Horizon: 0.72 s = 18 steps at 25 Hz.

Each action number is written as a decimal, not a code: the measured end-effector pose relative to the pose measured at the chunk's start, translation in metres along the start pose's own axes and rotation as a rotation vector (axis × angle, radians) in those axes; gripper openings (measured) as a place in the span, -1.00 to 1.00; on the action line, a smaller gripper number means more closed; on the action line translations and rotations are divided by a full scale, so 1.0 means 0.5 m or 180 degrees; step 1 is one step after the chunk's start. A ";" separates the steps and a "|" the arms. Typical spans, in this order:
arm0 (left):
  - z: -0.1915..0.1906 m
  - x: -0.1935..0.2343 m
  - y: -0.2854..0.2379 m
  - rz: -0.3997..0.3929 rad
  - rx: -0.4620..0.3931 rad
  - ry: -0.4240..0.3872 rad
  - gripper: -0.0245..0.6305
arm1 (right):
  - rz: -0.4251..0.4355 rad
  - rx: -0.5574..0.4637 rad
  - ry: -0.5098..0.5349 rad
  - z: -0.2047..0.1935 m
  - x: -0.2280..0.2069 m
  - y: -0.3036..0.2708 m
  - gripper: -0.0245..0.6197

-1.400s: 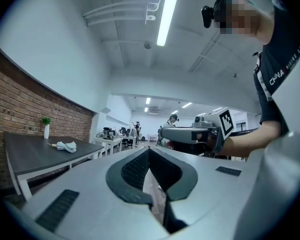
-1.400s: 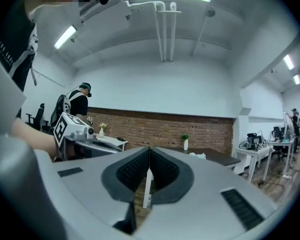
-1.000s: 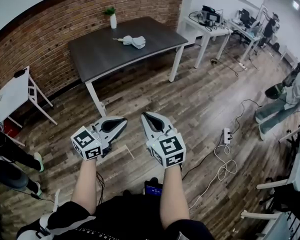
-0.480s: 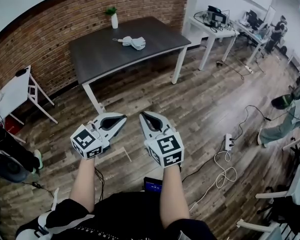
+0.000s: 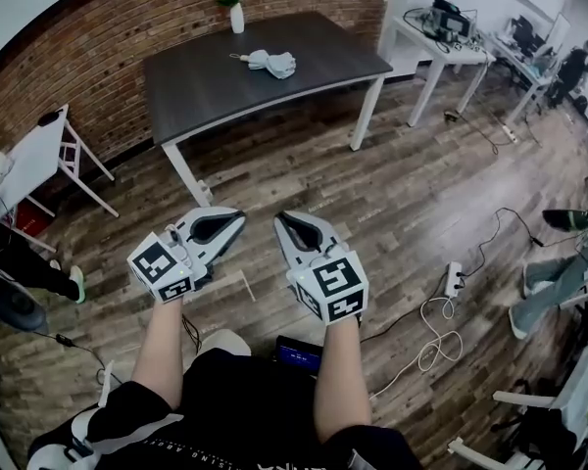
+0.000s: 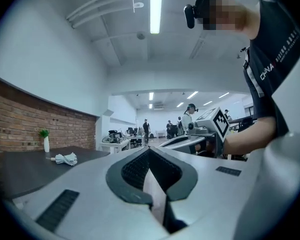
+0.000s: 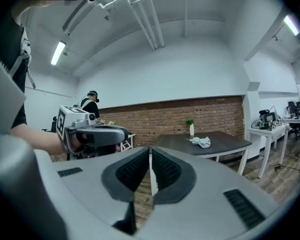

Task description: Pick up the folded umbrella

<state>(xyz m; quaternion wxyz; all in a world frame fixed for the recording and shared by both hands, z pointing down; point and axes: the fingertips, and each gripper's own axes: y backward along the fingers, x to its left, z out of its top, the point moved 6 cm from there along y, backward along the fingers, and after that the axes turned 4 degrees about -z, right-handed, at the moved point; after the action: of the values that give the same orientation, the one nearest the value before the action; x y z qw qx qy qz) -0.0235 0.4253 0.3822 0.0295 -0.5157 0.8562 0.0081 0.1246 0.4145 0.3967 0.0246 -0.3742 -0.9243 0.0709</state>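
The folded umbrella (image 5: pixel 269 62), a pale grey bundle with a short handle, lies on the dark table (image 5: pixel 216 96) far ahead by the brick wall. It also shows small in the left gripper view (image 6: pixel 66 158) and the right gripper view (image 7: pixel 202 142). My left gripper (image 5: pixel 237 215) and right gripper (image 5: pixel 280 216) are held side by side over the wooden floor, well short of the table. Both are shut with nothing between their jaws. The left gripper (image 6: pixel 149 149) points level, and the right gripper (image 7: pixel 150 149) aims toward the table (image 7: pixel 225 145).
A white vase with a green plant (image 5: pixel 236 14) stands at the table's far edge. A white desk with equipment (image 5: pixel 441 29) is at the right, a white folding stand (image 5: pixel 41 163) at the left. A power strip and cables (image 5: pixel 449 287) lie on the floor. People sit at both sides.
Both grippers and the view have moved forward toward the table, which now sits higher and slightly right in the head view. The jaws stay shut.
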 end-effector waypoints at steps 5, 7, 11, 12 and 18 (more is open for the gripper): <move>-0.033 0.029 -0.038 0.0072 -0.0014 0.0264 -0.92 | -0.0012 -0.0095 -0.0063 -0.013 -0.053 -0.005 -0.90; -0.043 0.052 -0.052 0.0112 -0.0056 0.0309 -0.92 | -0.0085 -0.0085 -0.0091 -0.020 -0.079 -0.015 -0.89; -0.061 0.103 -0.081 0.0065 -0.0058 0.0361 -0.92 | -0.0173 0.0107 -0.0173 -0.032 -0.123 -0.054 -0.90; -0.066 0.117 -0.091 0.0031 -0.0039 0.0363 -0.92 | -0.0196 0.0143 -0.0183 -0.032 -0.134 -0.065 -0.90; -0.082 0.228 -0.148 -0.0101 0.0015 0.0338 -0.92 | -0.0357 0.0259 -0.0115 -0.012 -0.216 -0.148 -0.90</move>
<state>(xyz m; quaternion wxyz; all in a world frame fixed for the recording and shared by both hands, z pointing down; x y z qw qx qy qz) -0.0131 0.2881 0.4175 -0.0147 -0.5289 0.8483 -0.0217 0.1517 0.2877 0.4146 0.0271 -0.3191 -0.9405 0.1136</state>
